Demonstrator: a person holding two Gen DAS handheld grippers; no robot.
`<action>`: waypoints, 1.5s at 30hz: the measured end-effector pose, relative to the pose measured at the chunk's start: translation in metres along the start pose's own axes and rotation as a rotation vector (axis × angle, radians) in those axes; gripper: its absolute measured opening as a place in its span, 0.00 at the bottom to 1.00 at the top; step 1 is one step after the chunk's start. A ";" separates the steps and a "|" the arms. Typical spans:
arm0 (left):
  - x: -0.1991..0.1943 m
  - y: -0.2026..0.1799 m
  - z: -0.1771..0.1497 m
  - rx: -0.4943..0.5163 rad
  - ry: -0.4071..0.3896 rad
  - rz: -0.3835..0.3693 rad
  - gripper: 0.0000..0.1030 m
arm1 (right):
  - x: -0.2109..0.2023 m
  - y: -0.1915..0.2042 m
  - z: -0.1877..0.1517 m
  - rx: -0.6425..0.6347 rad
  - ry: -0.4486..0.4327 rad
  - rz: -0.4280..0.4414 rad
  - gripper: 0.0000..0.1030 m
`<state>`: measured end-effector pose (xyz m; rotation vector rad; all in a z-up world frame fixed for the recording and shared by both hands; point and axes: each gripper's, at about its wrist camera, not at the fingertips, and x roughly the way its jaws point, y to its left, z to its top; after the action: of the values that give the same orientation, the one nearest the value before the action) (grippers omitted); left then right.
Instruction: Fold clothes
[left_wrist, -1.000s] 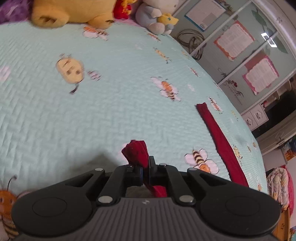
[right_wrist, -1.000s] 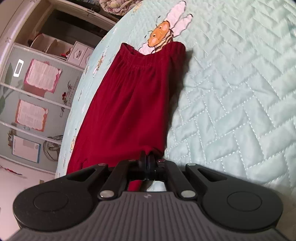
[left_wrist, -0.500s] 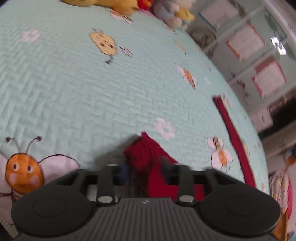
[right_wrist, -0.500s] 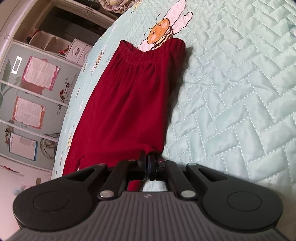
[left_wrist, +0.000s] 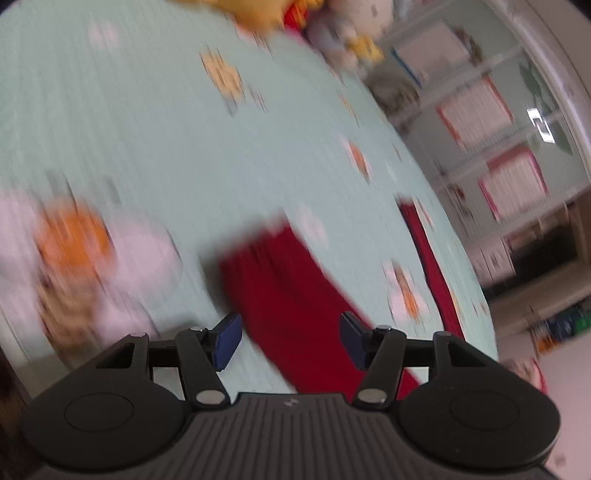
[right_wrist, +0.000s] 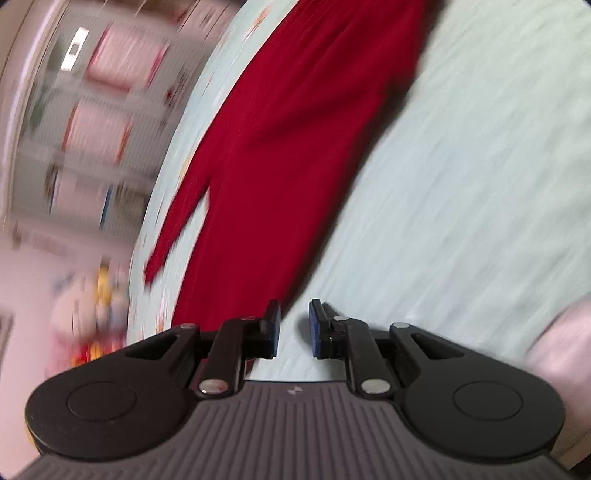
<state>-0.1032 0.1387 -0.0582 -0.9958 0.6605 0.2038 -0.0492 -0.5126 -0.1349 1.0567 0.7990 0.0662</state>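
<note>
The red garment (left_wrist: 295, 295) lies flat on the bed (left_wrist: 166, 147), spread over its pale green quilted cover printed with cartoon bees; in the right wrist view the same red garment (right_wrist: 295, 147) runs as a long strip toward the bed's far edge, with a narrow red piece branching off its left side. A second thin band of red cloth (left_wrist: 428, 258) shows right of the garment in the left wrist view, near the edge of the bed; whether it belongs to the same garment cannot be told. The left hand-held gripper (left_wrist: 290, 339) stands wide above the near end of the garment, its blue pads clear of the cloth on either side, pressing on nothing. The right hand-held gripper (right_wrist: 293, 328) has just been opening and now shows a narrow gap, with only bed cover seen between its pads and the garment's edge just left of it. Beyond the garment, at the head of the bed, sit blurred plush toys (left_wrist: 295, 14). Both views are smeared by motion.
</note>
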 end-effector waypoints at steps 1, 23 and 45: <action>0.009 -0.005 -0.011 -0.008 0.027 -0.018 0.59 | 0.008 0.009 -0.009 -0.025 0.024 0.010 0.17; 0.090 -0.064 -0.098 0.114 0.121 -0.070 0.00 | 0.068 0.062 -0.062 -0.123 0.113 0.056 0.01; 0.100 -0.085 -0.104 0.437 0.159 0.080 0.06 | 0.042 0.139 -0.087 -0.519 0.180 -0.012 0.00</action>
<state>-0.0305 -0.0068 -0.0962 -0.5689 0.8479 0.0449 -0.0282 -0.3583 -0.0682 0.5585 0.8890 0.3439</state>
